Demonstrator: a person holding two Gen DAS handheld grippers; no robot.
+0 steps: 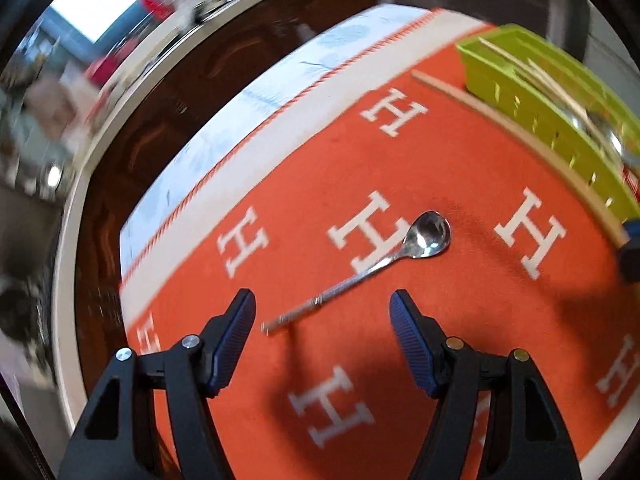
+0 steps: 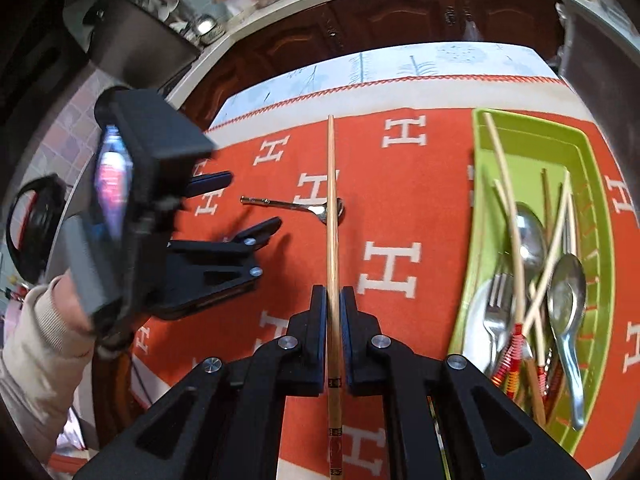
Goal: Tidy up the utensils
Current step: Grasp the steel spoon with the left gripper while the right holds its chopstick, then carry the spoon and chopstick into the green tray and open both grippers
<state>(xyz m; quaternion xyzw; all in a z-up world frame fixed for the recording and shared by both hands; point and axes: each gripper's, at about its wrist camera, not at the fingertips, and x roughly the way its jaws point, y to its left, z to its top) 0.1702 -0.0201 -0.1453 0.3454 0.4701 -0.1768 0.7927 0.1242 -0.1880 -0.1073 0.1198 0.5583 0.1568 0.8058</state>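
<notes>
The long wooden chopstick (image 2: 331, 240), clamped between the right gripper (image 2: 331, 300) pads, hides part of the small steel spoon (image 1: 374, 266) bowl. That spoon lies just ahead of the wide-open, downward-tilted left gripper (image 1: 322, 312). The lime-green plastic tray (image 2: 600, 216) sits right of both, its near end cut off.

Orange cloth (image 1: 320, 168) patterned with white H letters, white border; lime-green tray (image 2: 592, 184); silver spoon (image 1: 428, 234); pale wooden chopstick (image 2: 331, 208), its end banded seemingly red and gold.
</notes>
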